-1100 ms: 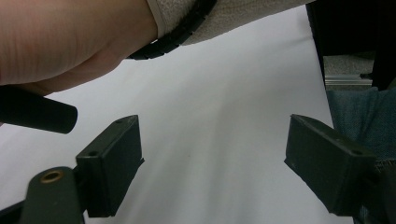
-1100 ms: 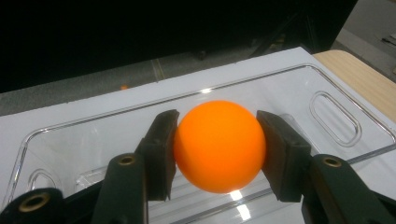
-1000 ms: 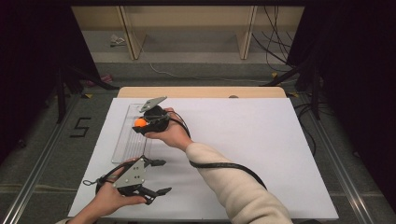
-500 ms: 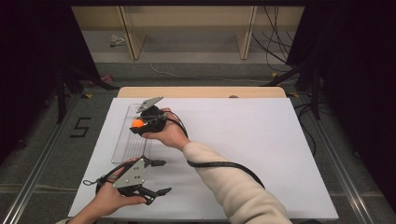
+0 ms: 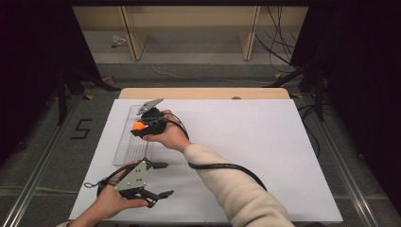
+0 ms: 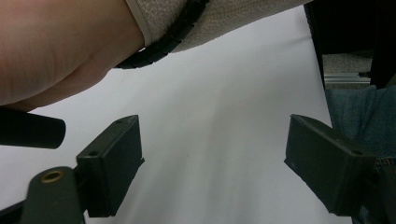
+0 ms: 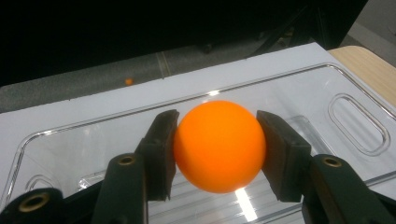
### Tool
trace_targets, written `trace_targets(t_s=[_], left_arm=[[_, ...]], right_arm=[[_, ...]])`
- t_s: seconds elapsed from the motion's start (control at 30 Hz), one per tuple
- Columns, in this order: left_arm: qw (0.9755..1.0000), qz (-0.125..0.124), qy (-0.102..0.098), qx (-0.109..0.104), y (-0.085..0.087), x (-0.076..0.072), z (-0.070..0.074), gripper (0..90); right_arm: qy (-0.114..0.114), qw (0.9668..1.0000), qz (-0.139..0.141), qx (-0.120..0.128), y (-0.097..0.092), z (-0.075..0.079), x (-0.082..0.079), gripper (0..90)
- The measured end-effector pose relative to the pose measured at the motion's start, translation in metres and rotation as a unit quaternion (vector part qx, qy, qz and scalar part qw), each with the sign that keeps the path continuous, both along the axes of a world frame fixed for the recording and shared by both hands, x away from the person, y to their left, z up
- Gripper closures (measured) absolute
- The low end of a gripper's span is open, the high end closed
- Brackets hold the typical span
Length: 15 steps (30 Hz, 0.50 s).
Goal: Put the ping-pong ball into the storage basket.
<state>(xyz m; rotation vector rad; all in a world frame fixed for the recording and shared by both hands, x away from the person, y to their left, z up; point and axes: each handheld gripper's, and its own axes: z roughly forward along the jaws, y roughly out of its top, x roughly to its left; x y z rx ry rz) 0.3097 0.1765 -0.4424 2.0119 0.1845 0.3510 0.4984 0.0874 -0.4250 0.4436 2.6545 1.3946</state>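
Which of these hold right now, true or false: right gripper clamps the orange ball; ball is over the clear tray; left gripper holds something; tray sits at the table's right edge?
1. The right gripper clamps the orange ball: true.
2. The ball is over the clear tray: true.
3. The left gripper holds something: false, its jaws stand open and empty.
4. The tray sits at the right edge of the table: false, it lies near the left edge.

Orange ball (image 7: 218, 145): smooth, matt plastic with a faint sheen. Clear tray (image 7: 299, 93) at the far left: glossy see-through plastic, ridged floor catching bright glints. Table sheet (image 5: 265, 142): smooth, matt white; bare pale wood along the far edge (image 5: 203, 93). Right gripper (image 7: 218, 149) and left gripper (image 6: 212, 163): matt black plastic, brass-coloured rivets. Sleeve (image 5: 236, 194): cream, fuzzy cloth.
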Motion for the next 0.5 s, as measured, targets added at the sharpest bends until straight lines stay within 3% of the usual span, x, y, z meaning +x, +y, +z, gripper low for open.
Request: trace_targets(t_s=[0.5], left_arm=[[1.0000, -0.001, 0.001, 0.001, 0.0000, -0.0002, 0.0000, 18.3]], right_arm=[[0.006, 0.9999, 0.004, -0.009, 0.0052, -0.0041, -0.0005, 51.2]])
